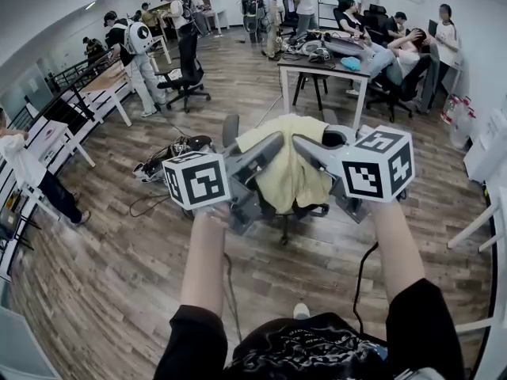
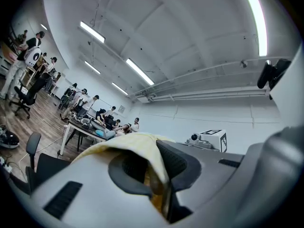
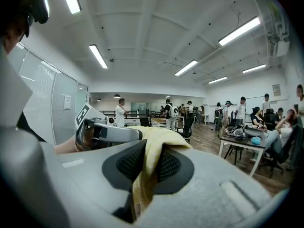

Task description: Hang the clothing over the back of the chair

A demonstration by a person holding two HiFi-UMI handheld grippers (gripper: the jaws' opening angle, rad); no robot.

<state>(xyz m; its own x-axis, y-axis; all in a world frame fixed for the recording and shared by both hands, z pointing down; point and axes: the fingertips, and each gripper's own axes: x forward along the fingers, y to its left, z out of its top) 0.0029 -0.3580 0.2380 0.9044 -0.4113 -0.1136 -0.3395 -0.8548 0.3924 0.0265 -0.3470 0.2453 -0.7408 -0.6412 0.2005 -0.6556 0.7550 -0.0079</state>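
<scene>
Both tools were up. The left gripper (image 1: 275,142) pinched one top edge of the yellow garment (image 1: 289,172) and the right gripper (image 1: 300,143) pinched the other, cloth squeezed between each pair of jaws. It hung slack between them, above the black chair (image 1: 310,209). It looked light, soft and floppy, likely to slip off a smooth backrest, so the top edge seemed the right hold.

Clothing (image 1: 289,176) hangs between left gripper (image 1: 276,141) and right gripper (image 1: 301,142), above the chair (image 1: 307,210).
</scene>
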